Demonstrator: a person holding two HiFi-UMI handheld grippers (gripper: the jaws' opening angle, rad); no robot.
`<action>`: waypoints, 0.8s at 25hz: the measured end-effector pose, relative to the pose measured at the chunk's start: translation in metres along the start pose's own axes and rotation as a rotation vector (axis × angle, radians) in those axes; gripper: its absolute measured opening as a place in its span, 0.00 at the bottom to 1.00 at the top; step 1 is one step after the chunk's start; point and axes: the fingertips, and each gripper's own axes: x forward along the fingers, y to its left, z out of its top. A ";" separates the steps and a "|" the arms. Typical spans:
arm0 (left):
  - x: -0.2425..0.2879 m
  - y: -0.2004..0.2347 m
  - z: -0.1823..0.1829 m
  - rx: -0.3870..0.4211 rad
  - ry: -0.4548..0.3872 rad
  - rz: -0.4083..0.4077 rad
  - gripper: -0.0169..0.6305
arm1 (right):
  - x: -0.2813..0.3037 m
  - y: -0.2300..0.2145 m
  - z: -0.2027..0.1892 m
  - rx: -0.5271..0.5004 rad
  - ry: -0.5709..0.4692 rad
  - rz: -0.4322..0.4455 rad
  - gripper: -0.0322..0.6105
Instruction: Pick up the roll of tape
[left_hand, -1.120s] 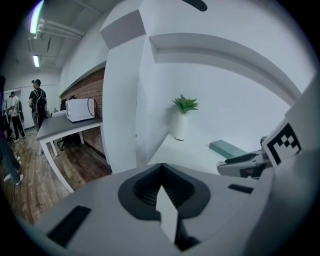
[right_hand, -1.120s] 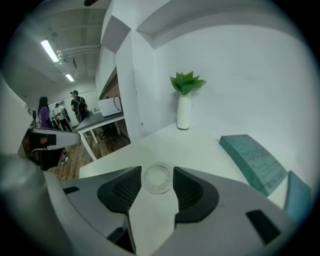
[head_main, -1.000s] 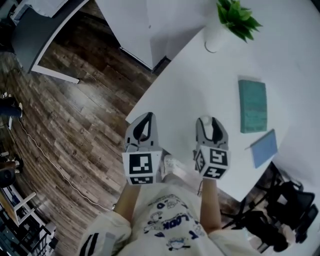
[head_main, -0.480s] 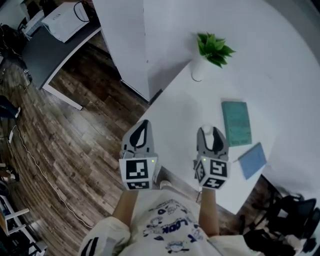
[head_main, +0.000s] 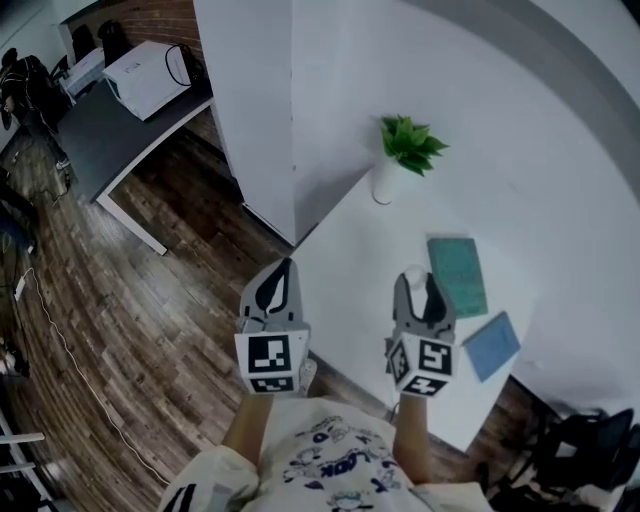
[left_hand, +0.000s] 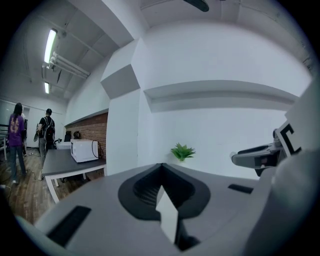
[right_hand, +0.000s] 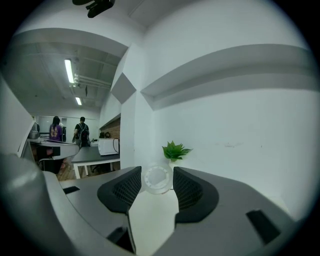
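Note:
The roll of tape (right_hand: 157, 179) is clear and pale, and it sits upright between the dark ribbed pads of my right gripper (right_hand: 156, 176), touched on both sides. In the head view the roll (head_main: 413, 274) shows as a small white ring at the tip of the right gripper (head_main: 418, 282), held in the air over the white table (head_main: 345, 250). My left gripper (head_main: 281, 268) hangs over the table's left edge with its jaws closed together and nothing in them; its tips meet in the left gripper (left_hand: 161, 167) view.
On the table stand a potted plant (head_main: 404, 148), a green notebook (head_main: 456, 276) and a blue notebook (head_main: 491, 346). A white pillar (head_main: 245, 110) rises at the table's far left. A dark desk (head_main: 110, 140) with a white appliance, and standing people (left_hand: 18, 137), are across the wooden floor.
Both grippers have risen away from the table top, the right one carrying the tape roll. The view has tilted up, showing more wall and room.

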 end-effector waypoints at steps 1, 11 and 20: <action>-0.001 0.000 0.003 0.000 -0.008 0.002 0.03 | -0.001 0.001 0.003 -0.002 -0.005 0.003 0.36; -0.015 0.003 0.022 0.014 -0.052 0.013 0.03 | -0.014 0.004 0.024 -0.005 -0.067 0.007 0.36; -0.018 0.001 0.024 0.012 -0.058 0.015 0.03 | -0.016 0.006 0.026 -0.020 -0.075 0.012 0.36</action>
